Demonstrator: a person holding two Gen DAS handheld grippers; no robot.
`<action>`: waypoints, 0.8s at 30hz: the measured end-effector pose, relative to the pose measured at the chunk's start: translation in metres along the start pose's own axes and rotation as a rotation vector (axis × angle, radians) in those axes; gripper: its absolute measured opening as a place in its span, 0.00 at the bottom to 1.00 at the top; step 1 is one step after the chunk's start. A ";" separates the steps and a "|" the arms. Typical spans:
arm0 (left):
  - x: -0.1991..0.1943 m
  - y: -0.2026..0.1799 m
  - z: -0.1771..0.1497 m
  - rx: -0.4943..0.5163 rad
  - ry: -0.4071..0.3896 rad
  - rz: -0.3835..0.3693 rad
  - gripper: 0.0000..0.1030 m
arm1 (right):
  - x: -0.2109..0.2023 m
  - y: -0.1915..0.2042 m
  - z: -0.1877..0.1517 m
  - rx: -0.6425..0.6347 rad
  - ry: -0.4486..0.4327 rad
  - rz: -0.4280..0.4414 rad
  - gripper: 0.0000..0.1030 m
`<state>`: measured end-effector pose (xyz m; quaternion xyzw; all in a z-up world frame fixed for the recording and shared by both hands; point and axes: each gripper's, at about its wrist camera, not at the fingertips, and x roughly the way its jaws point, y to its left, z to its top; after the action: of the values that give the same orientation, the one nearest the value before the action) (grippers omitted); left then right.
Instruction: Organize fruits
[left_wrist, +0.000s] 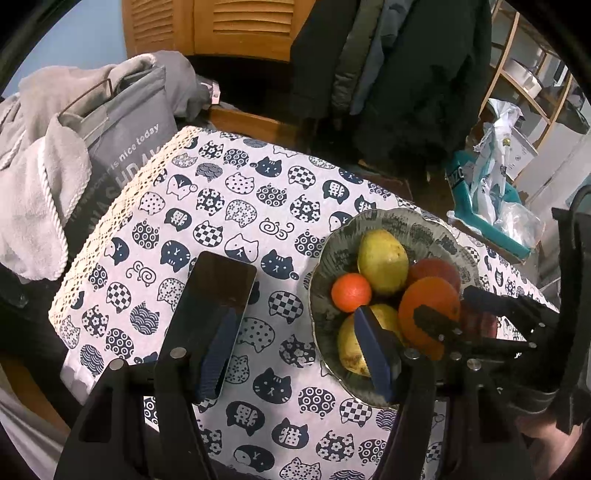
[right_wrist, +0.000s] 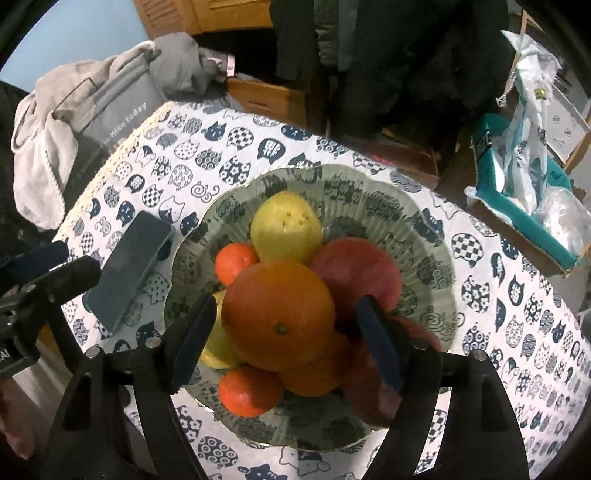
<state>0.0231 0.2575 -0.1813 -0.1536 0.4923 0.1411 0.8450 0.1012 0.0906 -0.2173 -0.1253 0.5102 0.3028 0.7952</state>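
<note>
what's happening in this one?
A person with two handheld grippers is sorting fruit on a table with a cat-print cloth. The right gripper is over the bowl, its fingers on either side of the big orange on top of the pile; whether it's clamped is unclear. The left gripper hangs open beside the bowl, holding nothing. A phone lies left of the bowl.

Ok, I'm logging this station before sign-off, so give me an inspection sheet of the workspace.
Surface: table under a cat-print cloth.
Job's things: bowl heaped with fruit; large orange on top.
Clutter: dark phone left of the bowl.
Grippers: right gripper open, straddling the orange; left gripper open, above the cloth and bowl edge.
Cables: nothing seen.
Surroundings: grey laundry bag, hanging coats, teal box.
</note>
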 end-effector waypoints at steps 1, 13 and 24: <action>-0.001 -0.001 0.000 0.002 -0.003 -0.001 0.65 | -0.002 -0.001 0.000 0.004 -0.004 0.000 0.77; -0.037 -0.025 0.002 0.056 -0.071 -0.036 0.65 | -0.065 -0.038 -0.003 0.093 -0.122 -0.040 0.78; -0.093 -0.060 0.003 0.140 -0.191 -0.071 0.79 | -0.149 -0.066 -0.021 0.116 -0.255 -0.133 0.80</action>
<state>0.0046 0.1956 -0.0918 -0.0977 0.4124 0.0904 0.9012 0.0819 -0.0240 -0.1020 -0.0733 0.4123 0.2327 0.8778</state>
